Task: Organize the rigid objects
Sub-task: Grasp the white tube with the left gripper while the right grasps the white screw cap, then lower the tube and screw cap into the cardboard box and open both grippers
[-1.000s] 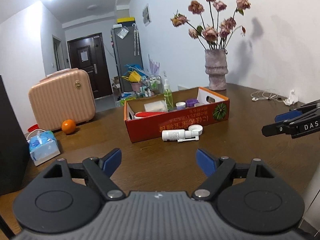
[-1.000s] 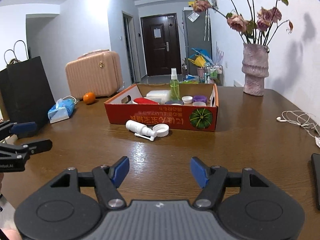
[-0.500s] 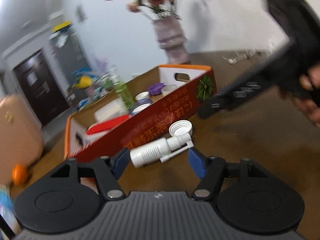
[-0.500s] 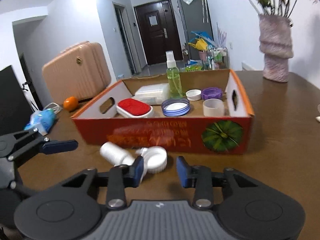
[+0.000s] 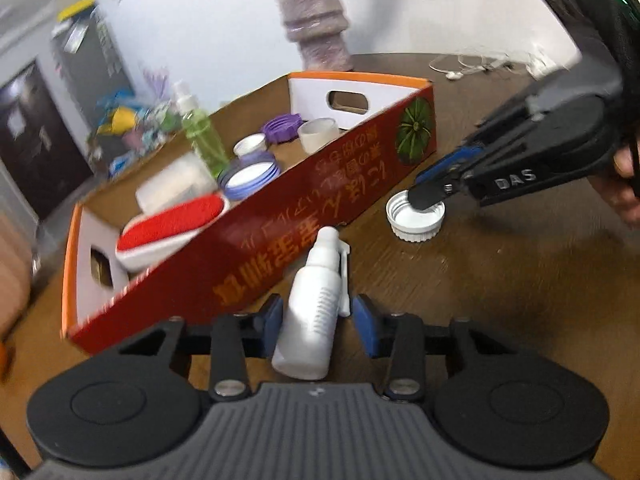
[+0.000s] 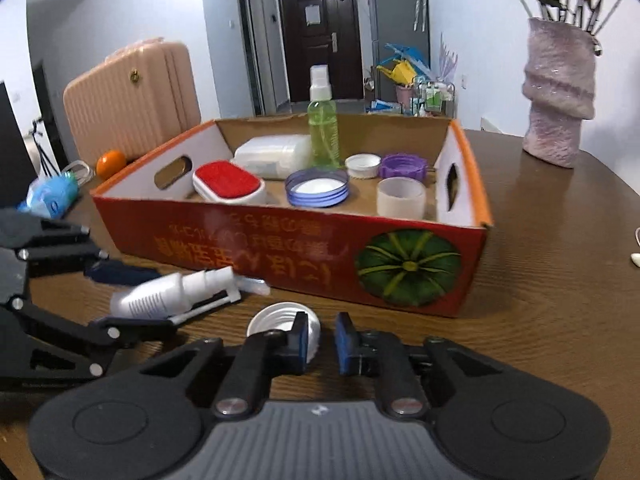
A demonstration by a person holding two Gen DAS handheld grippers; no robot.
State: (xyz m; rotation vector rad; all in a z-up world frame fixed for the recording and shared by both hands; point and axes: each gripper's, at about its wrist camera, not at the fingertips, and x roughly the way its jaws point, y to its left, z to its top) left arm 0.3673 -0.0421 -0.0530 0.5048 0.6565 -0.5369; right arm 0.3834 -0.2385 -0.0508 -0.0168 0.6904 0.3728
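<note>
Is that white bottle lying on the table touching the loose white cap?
Apart. The left wrist view shows bare table between the white bottle and the white cap; the right wrist view agrees.

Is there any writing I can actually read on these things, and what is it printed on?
"DAS": white letters on the right gripper, seen from the left wrist camera.
Orange characters along the front of the red box: upside down and blurred, not readable.
Paper on the dark door: too small to read.
</note>
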